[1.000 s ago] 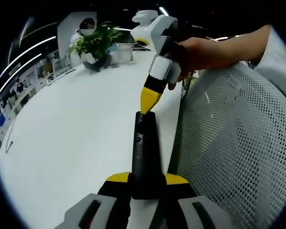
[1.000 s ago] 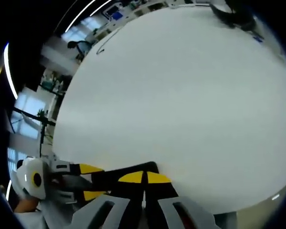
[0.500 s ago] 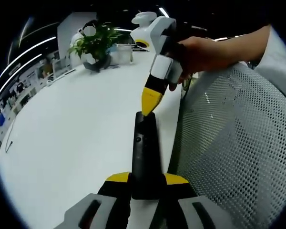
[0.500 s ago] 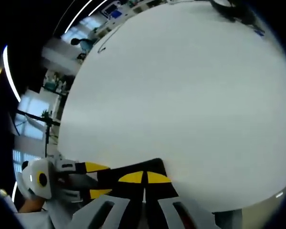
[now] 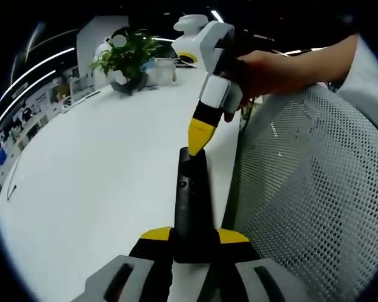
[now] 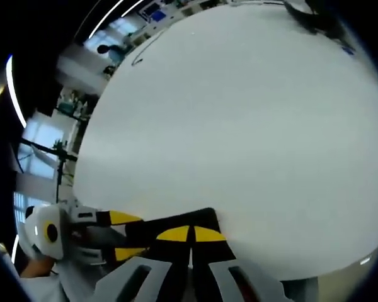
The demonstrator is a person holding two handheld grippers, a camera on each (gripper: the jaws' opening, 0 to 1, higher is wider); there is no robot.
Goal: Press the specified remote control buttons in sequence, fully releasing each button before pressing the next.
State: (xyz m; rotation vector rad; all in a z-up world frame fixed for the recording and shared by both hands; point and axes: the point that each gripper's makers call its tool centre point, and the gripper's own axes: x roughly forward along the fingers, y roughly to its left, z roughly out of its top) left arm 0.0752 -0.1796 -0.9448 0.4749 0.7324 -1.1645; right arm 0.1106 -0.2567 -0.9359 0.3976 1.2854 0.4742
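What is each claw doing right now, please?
Left claw: closed on the black remote.
Right claw: closed, holding nothing, its tips at the remote's far end.

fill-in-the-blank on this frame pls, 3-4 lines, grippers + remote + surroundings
1. The left gripper is shut on the black ____.
2. The right gripper's closed yellow tips point down at the ____ end of the remote control, the end away from the left gripper.
3. The table under the remote is ____ in colour.
4. At the table's far end stands a potted ____.

Missing words: remote control; far; white; plant
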